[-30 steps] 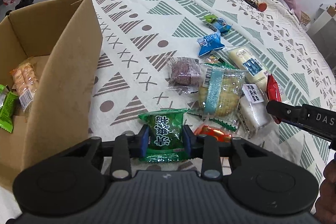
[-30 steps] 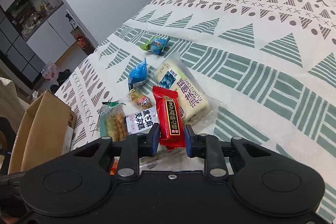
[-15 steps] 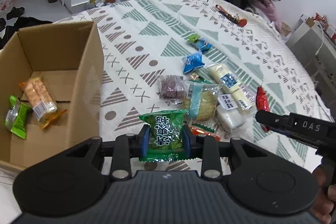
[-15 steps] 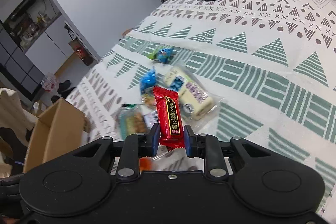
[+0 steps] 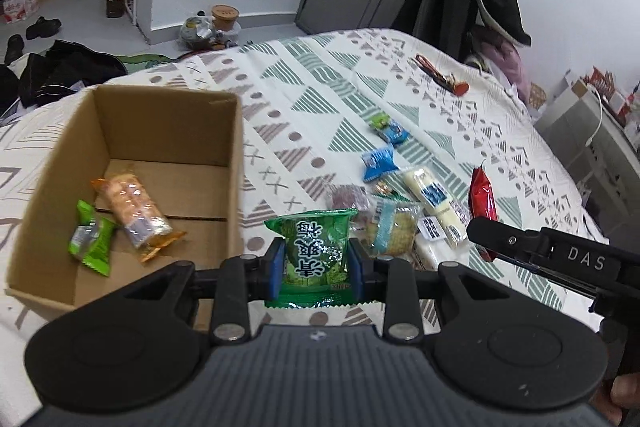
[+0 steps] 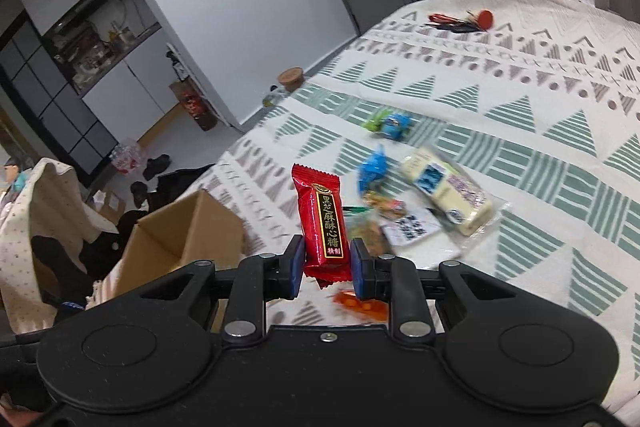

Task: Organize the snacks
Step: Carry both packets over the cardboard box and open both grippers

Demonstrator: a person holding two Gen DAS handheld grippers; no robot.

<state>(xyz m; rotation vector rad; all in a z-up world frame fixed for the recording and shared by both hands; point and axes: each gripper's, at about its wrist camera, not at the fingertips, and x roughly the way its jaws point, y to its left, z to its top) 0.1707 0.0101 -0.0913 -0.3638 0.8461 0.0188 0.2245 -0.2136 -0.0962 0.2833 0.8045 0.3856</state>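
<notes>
Your left claw (image 5: 316,267) is clamped on a green snack packet (image 5: 314,247), pads pressing its two side edges, the packet's long axis running forward along the fingers and its far end flaring above the pads. Your right claw (image 6: 324,263) is clenched on a red candy bar (image 6: 322,219), gripped near its lower end, the bar standing nearly upright with a slight lean to the left in the right wrist view. Both items are held clear of the patterned cloth (image 5: 320,99).

The cardboard box (image 5: 236,163) stands open-topped to the left of both claws. It already holds an orange biscuit pack (image 5: 134,207) and a small green packet (image 5: 90,239). From the left wrist view, the box's near right wall sits just beside and left of the green snack packet, so your left hand is judged the nearer. The right claw lies well to the right, beyond the loose pile containing a cracker pack (image 5: 394,231), a long white bar (image 5: 434,203) and a blue wrapper (image 5: 378,161).

Judgement: the coming move is a leftward carry over the box wall. Clear the rim with the left packet first; crossing both claws together risks a collision.
</notes>
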